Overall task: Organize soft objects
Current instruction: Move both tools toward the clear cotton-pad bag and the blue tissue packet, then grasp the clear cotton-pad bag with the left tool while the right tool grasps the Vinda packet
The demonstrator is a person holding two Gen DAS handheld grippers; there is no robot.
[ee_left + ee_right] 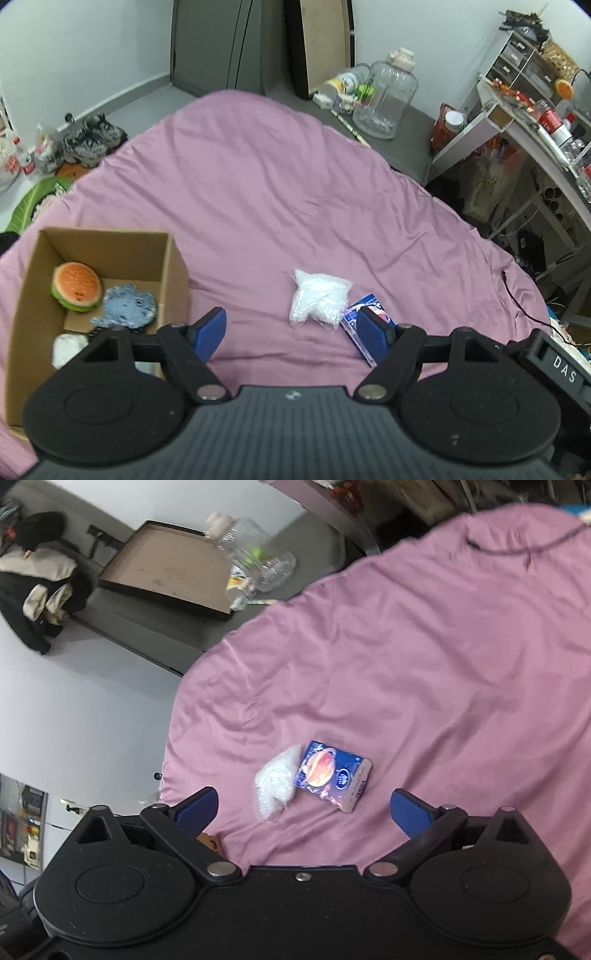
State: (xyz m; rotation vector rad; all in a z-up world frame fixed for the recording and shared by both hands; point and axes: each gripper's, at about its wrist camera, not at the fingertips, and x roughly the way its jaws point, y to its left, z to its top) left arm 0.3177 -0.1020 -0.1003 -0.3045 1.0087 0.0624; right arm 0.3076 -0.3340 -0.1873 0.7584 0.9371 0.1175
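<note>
The bed fills most of what I see, covered in a wrinkled pink sheet. Around it are grey floor, a big clear water jug and a cluttered shelf unit off to the right in my left wrist view.

On the sheet, at the left of that view, an open cardboard box sits upright. Inside it lie a plush burger, a fuzzy blue-grey soft toy just beside it, and something white nearer my gripper that I can't make out.

Two soft things lie out on the sheet, well apart from the box: a clear bag of white stuffing and, touching its side, a blue tissue pack with a pink and orange picture on its face. Both lie flat.

My left gripper hangs above the sheet with its blue pads spread wide and nothing between them; its right pad covers part of the tissue pack in that view, but whether it touches I can't tell. My right gripper is also spread wide and empty, above the sheet, with the bag and the tissue pack lying just beyond its fingertips, between the two pads in line of sight.
</note>
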